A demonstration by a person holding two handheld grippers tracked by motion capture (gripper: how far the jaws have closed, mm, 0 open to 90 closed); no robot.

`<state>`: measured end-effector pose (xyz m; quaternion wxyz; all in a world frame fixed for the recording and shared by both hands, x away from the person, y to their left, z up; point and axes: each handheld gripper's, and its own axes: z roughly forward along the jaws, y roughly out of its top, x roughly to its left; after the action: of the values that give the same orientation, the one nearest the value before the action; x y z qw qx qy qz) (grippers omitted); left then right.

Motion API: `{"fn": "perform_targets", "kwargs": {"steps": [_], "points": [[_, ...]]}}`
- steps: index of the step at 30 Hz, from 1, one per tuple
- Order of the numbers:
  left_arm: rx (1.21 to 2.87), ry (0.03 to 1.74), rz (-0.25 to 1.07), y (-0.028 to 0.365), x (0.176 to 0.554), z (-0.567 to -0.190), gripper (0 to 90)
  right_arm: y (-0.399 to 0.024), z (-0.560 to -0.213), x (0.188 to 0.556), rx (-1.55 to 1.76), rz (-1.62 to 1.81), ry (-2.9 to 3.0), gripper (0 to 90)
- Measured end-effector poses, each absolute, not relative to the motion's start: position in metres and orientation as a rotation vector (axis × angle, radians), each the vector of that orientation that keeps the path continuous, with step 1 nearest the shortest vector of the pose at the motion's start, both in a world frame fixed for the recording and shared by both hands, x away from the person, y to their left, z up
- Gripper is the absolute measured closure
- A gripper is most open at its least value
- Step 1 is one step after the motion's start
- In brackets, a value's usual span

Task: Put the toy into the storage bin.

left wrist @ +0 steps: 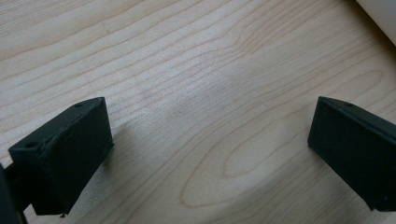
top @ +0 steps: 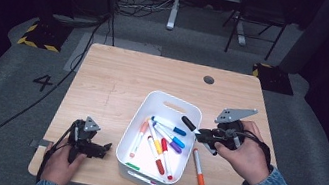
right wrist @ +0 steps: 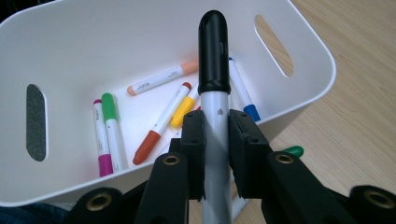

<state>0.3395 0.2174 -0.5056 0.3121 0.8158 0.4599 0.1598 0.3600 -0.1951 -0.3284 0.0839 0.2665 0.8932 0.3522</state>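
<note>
Right tongs [right wrist: 215,133] clamped on a black-capped marker [right wrist: 214,70] — its long axis running straight ahead, cap over the white bin's [right wrist: 299,109] near rim — while left tongs [left wrist: 205,154] gape empty, well apart.

1. The black-capped marker [right wrist: 214,84] has a glossy black cap with a rounded tip and a pale grey-white barrel bearing a small dark mark just below the cap.
2. It is clamped by its barrel between the two black pads of the right hand-held gripper [right wrist: 215,135], cap end pointing away from the gripper.
3. In the high view the marker [top: 189,123] is held above the desk [top: 115,74], near level, with its cap over the right rim of the white bin [top: 171,100].
4. In the right gripper view its cap stands out over the bin's open interior.
</note>
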Motion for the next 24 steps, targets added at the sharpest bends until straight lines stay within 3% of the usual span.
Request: {"fn": "perform_targets", "kwargs": {"steps": [24], "points": [[2.162, 1.203, 0.412, 0.217, 0.342, -0.505, 0.0, -0.146, -0.324, 0.357, 0.647, 1.109, 2.716, 77.0]]}}
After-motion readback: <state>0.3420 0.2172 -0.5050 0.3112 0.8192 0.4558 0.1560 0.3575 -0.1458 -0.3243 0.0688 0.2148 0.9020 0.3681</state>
